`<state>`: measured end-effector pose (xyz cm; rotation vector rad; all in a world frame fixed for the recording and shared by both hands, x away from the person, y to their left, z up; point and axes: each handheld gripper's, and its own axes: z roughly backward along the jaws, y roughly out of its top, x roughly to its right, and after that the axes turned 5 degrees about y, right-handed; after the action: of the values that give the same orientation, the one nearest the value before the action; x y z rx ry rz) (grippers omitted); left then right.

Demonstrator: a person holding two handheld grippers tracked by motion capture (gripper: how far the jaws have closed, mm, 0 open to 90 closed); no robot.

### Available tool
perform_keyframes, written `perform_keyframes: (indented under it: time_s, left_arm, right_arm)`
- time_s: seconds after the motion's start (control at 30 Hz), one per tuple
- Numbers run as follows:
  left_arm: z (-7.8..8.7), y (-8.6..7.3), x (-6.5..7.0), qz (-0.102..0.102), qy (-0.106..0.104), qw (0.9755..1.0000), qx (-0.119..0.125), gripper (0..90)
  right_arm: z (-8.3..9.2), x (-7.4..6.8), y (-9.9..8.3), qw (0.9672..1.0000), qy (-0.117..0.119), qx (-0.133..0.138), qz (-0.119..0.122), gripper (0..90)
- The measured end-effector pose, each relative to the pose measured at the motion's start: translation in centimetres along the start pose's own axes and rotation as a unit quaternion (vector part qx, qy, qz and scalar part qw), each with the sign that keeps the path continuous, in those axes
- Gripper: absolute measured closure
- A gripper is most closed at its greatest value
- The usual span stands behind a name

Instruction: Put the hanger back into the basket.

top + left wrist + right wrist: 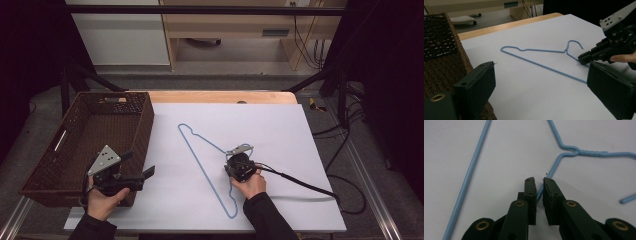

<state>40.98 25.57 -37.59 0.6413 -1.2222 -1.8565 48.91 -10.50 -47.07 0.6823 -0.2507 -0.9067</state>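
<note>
At the left edge of the table sat a dark woven basket (pixel 131 131), and just in front of its near right corner the person's left hand (pixel 102 201) held the left gripper (pixel 141 176). Its two black jaws stood wide apart, with nothing between them, pointing across the white sheet (pixel 280 140) toward the middle. In the left gripper view the basket's wall lay close beside one jaw.

On the sheet's middle lay a blue wire hanger (pixel 202 159), flat, its hook toward the near edge. The right gripper (pixel 239 163), held in the right hand (pixel 250 183), was down at the hanger's shoulder wire near the neck. In the right gripper view its jaws were nearly together, a narrow gap left, with the blue wire (pixel 544 186) running between them; whether the pads (pixel 530 188) pressed it I could not tell.
</note>
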Motion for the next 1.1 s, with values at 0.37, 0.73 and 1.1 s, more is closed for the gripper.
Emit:
perform_keyframes:
  time_s: [0.37, 0.73, 1.1]
  left_arm:
    - [0.0, 0.0, 0.0, 0.001, 0.001, 1.0000, 0.000, 8.4]
    - [-0.1, 0.0, 0.1, 0.001, 0.000, 1.0000, -0.001, 8.6]
    - [-0.2, 0.0, 0.3, 0.000, 0.001, 1.0000, -0.004, 8.8]
  right_arm:
    - [0.1, 0.1, 0.2, 0.9995, 0.002, -0.004, -0.032, 85.0]
    - [-0.1, -0.9, -0.3, 0.9979, -0.033, 0.017, -0.053, 79.7]
    - [-0.4, -2.3, 0.0, 0.9956, -0.085, 0.008, -0.038, 85.9]
